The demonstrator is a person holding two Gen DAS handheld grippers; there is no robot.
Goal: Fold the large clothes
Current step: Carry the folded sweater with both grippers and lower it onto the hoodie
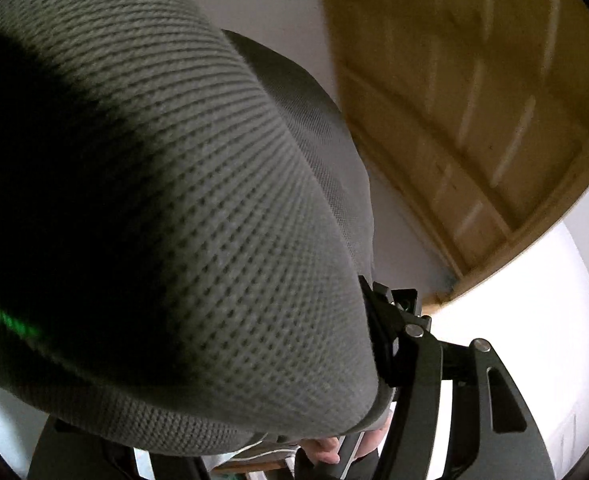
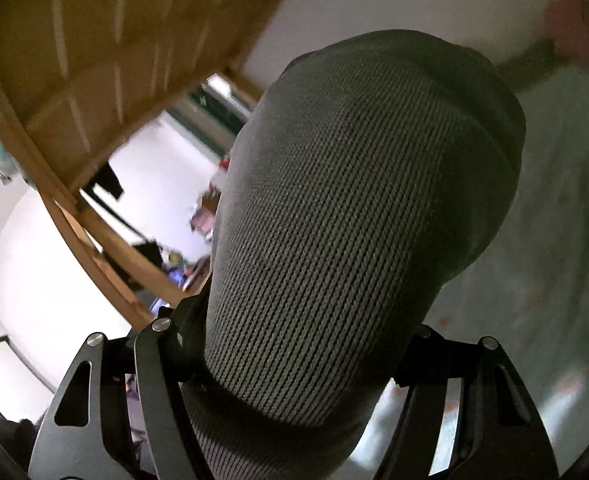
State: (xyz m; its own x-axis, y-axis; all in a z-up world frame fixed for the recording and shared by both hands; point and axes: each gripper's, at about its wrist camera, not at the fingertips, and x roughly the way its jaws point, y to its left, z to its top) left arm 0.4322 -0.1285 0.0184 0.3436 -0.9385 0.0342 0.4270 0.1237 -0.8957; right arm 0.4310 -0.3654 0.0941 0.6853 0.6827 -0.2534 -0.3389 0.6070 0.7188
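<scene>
A grey waffle-knit garment (image 1: 174,200) fills most of the left wrist view and hangs over my left gripper (image 1: 278,320). The cloth hides the left finger; only the right finger (image 1: 390,344) shows, pressed against the fabric's edge. In the right wrist view the same grey knit garment (image 2: 354,220) bulges up between the two fingers of my right gripper (image 2: 306,320), which is clamped on a thick bunch of it. Both grippers are raised and point roughly level.
A wooden door (image 1: 474,100) and a white wall stand behind the left gripper. A person's hand (image 1: 326,452) shows at the bottom edge. The right wrist view has a wooden door (image 2: 94,60), a doorway into a cluttered room, and a pale patterned sheet (image 2: 554,240).
</scene>
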